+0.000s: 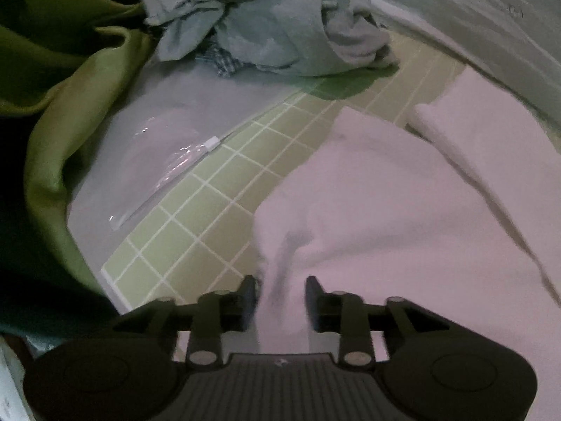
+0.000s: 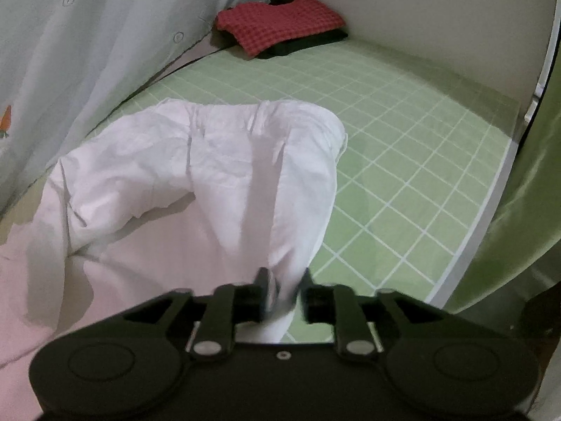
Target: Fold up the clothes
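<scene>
Looking down past both tongs, we see a white garment (image 2: 217,175) lying crumpled on the green gridded bench (image 2: 403,147). Our left tongs (image 1: 280,294) stand spread, a ridge of cloth between the jaws but not pinched. Our right tongs (image 2: 284,287) are partly spread around a hanging fold, seemingly loose. Risk: the fold could slump and undo itself, or drag toward the bench edge. A folded red cloth (image 2: 280,24) sits well apart.

White trousers (image 2: 217,161) are lying crumpled on the green grid mat, waistband pointing toward twelve o'clock, pale fabric bunching toward six o'clock and trailing off toward eight.
</scene>
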`<action>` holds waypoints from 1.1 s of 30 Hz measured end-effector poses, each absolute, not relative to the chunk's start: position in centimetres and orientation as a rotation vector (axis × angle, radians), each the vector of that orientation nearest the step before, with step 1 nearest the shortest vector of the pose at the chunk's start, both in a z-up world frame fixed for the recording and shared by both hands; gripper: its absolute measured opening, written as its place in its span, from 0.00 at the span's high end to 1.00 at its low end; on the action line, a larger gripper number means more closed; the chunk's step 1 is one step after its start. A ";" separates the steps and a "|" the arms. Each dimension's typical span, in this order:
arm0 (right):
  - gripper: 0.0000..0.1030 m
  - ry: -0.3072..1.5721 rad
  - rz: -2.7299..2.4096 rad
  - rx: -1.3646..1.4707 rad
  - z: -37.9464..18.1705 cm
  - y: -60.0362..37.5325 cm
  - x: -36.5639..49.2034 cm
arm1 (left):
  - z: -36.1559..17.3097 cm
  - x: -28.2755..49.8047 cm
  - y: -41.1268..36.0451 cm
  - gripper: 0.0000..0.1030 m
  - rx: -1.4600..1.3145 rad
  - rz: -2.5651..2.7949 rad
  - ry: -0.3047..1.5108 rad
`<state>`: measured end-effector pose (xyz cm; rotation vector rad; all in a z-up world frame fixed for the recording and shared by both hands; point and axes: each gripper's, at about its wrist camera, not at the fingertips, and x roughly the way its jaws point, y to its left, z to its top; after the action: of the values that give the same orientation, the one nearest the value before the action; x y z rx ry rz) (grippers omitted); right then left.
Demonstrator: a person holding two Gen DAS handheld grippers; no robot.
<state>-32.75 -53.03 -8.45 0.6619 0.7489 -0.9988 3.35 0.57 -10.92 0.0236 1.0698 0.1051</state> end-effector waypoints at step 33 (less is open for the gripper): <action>0.87 0.704 -0.738 0.547 -9.1 -68.3 -37.4 | -10.3 -12.4 -16.8 0.28 0.021 -0.006 1.094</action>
<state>-37.40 -68.34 -9.05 0.5473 0.7042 -0.7385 -12.41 -16.84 -10.31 0.0207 1.0943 -0.0058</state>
